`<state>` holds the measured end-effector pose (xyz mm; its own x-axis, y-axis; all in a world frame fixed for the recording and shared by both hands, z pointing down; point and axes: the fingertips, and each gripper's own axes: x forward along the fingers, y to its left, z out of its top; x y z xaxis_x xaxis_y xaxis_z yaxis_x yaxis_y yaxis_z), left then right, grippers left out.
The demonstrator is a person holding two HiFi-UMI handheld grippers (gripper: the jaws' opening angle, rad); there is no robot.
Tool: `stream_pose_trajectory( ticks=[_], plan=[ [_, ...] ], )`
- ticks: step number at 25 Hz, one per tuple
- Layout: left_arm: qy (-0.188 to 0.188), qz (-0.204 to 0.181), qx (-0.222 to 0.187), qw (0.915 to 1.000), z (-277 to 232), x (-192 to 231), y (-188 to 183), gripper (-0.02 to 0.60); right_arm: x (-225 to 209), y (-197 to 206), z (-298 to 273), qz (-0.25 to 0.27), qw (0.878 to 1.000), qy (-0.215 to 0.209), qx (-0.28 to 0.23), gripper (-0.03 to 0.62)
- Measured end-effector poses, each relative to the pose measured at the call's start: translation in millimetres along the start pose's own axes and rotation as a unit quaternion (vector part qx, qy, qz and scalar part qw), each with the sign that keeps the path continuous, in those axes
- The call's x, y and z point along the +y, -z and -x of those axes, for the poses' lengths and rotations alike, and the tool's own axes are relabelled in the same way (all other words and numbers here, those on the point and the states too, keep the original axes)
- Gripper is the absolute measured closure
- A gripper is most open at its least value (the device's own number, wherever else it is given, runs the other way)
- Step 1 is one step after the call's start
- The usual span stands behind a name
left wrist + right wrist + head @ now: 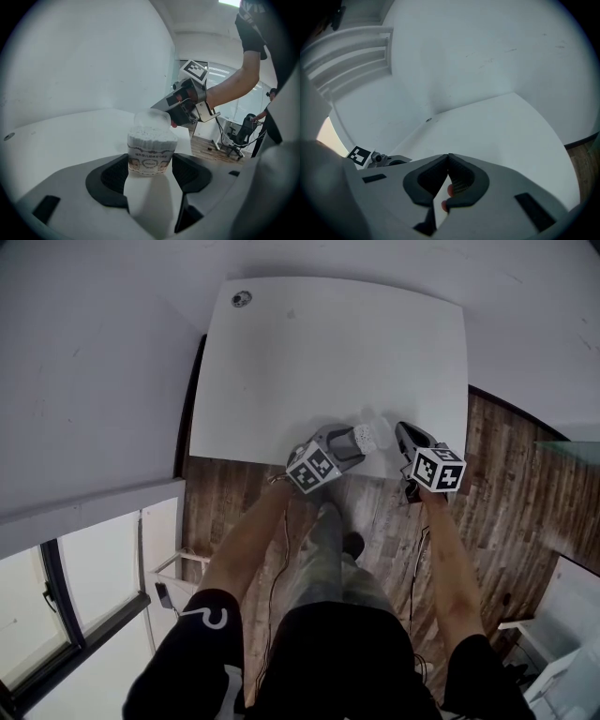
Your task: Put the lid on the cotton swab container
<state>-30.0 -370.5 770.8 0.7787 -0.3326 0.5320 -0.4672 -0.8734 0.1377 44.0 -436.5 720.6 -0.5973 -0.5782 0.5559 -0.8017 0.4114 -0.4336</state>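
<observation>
The cotton swab container, a clear tub packed with white swabs and ringed by a printed label, stands near the front edge of the white table. My left gripper is shut on it, with a dark pad against each side. In the head view the container shows as a small pale spot at the left gripper's tips. The clear lid hangs tilted just above the tub's open top. My right gripper is shut on the lid's right rim. In the right gripper view the jaws meet tip to tip and the lid cannot be made out.
A small round grommet sits at the table's far left corner. White walls stand behind and left of the table. Wooden floor lies to the right and under the person's legs. An office chair stands far off.
</observation>
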Motion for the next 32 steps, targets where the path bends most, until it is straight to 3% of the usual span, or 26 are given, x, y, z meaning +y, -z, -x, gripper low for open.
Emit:
stream_pose_trajectory(
  ticks=[17, 24, 32],
  plan=[
    [-0.007, -0.008, 0.000, 0.9999, -0.4, -1.4, 0.8, 0.272, 37.0, -0.8, 8.7, -0.033, 0.993, -0.109, -0.016, 0.580],
    [-0.010, -0.007, 0.006, 0.9999, -1.2, -1.2, 4.3, 0.272, 50.1, 6.0, -2.1, 0.007, 0.993, -0.119, 0.005, 0.577],
    [-0.008, -0.008, 0.002, 0.9999, 0.2, -0.5, 1.5, 0.272, 65.4, 10.8, -11.0, 0.051, 0.990, -0.129, 0.019, 0.485]
  ],
)
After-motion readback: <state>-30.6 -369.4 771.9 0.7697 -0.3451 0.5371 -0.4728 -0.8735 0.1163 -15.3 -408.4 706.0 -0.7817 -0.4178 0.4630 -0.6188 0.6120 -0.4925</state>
